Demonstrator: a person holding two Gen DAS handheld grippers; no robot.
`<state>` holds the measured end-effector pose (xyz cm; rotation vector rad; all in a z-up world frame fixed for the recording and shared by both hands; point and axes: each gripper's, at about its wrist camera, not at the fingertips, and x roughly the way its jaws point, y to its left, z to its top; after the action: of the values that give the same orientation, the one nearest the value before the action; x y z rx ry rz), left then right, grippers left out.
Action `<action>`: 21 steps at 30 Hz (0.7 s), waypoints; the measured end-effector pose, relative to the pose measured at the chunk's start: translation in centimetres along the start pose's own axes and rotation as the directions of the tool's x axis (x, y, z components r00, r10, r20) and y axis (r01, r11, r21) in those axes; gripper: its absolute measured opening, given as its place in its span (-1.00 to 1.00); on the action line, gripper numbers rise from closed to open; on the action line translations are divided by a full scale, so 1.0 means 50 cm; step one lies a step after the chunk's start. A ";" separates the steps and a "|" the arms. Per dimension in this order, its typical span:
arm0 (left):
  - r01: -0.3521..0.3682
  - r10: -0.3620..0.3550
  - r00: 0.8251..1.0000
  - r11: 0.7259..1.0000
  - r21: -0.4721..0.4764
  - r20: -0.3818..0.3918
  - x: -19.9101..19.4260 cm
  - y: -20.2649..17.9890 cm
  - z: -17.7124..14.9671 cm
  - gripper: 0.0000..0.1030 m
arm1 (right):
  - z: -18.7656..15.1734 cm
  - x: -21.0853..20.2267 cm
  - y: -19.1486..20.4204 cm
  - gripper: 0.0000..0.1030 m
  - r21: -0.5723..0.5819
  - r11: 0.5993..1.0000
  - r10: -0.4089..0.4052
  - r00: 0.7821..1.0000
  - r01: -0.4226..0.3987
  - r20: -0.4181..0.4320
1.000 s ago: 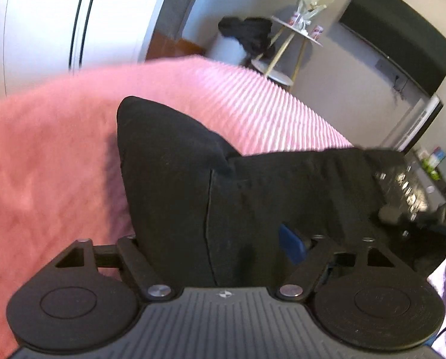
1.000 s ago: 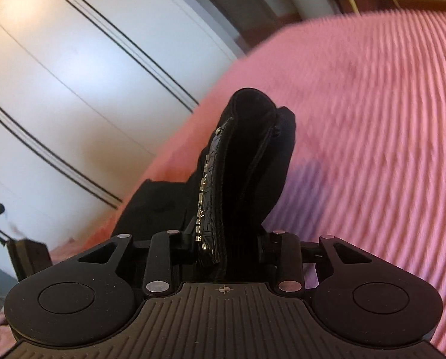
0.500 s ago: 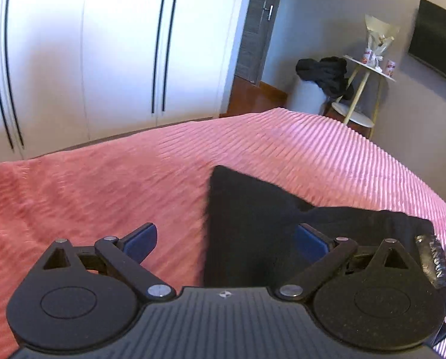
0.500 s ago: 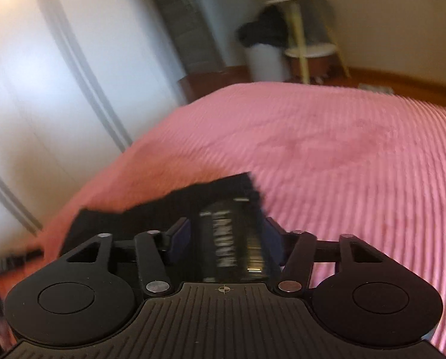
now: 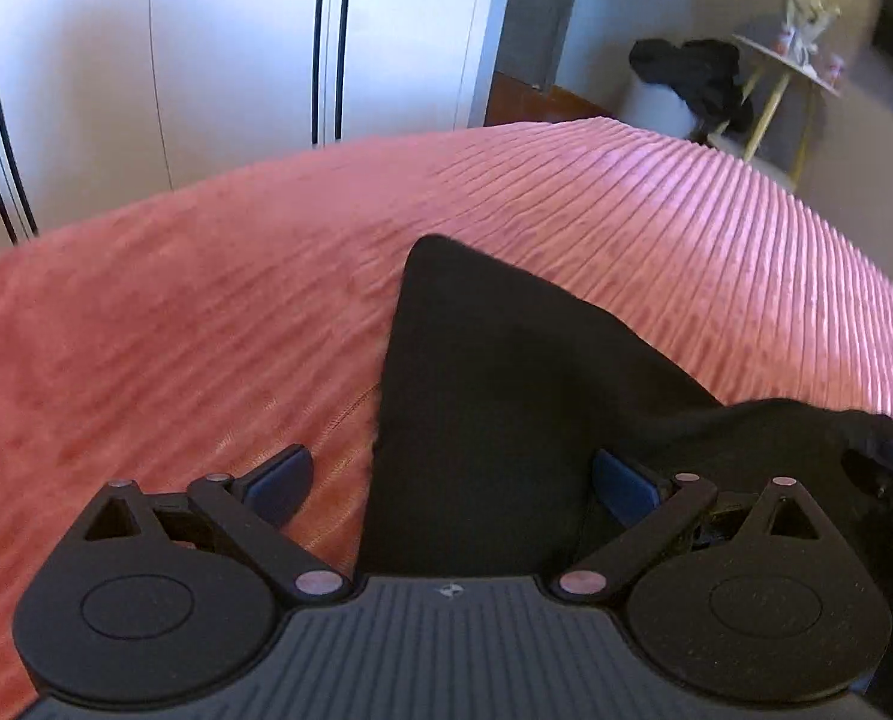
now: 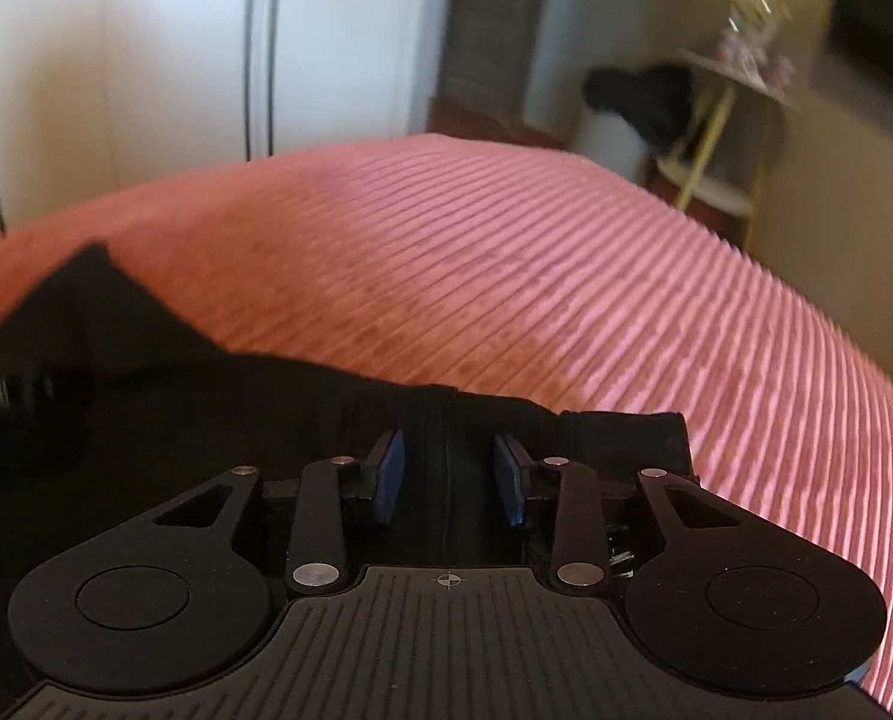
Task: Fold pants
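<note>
Black pants [image 5: 506, 408] lie on a pink ribbed bedspread [image 5: 176, 330], one pointed corner toward the far side. My left gripper [image 5: 451, 480] hovers low over them, jaws wide open. The cloth's left edge runs between its blue pads [image 5: 278, 474], which do not touch it. In the right wrist view the pants [image 6: 146, 420] spread to the left. My right gripper [image 6: 448, 480] sits over a seamed ridge of the cloth. Its jaws are closing with that ridge between them, and the blue pads [image 6: 386, 480] still stand apart from it.
The bedspread [image 6: 566, 270] stretches far and right. Behind the bed are white wardrobe doors [image 5: 236, 60] and a dark doorway [image 5: 530, 12]. A small round side table [image 5: 788, 54] and a white bin draped with a dark garment [image 5: 686, 84] stand at the back right.
The left gripper let go of the pants and opened wide. The right gripper rolled level and came down with the pants, which went from hanging in both grips to lying on the bed.
</note>
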<state>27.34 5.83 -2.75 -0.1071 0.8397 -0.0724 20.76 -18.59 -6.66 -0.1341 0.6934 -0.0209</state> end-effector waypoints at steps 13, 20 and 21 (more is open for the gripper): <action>-0.001 0.003 0.999 0.999 0.032 -0.032 -0.186 -0.018 -0.152 0.93 | -0.166 -0.231 0.035 0.04 -0.001 1.000 -0.014 1.000 0.014 0.017; -0.068 0.076 0.996 0.986 0.152 -0.047 -0.240 -0.051 -0.181 0.92 | -0.140 -0.292 0.040 0.43 -0.028 1.000 0.013 0.998 -0.014 -0.056; -0.064 0.071 0.997 0.984 0.164 -0.037 -0.261 -0.052 -0.190 0.92 | -0.149 -0.310 0.037 0.65 0.003 1.000 0.025 0.997 -0.025 -0.075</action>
<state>11.51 3.99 0.92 0.0769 0.8763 -0.0798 4.01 -16.65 -2.70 -0.1231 0.7697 -0.0029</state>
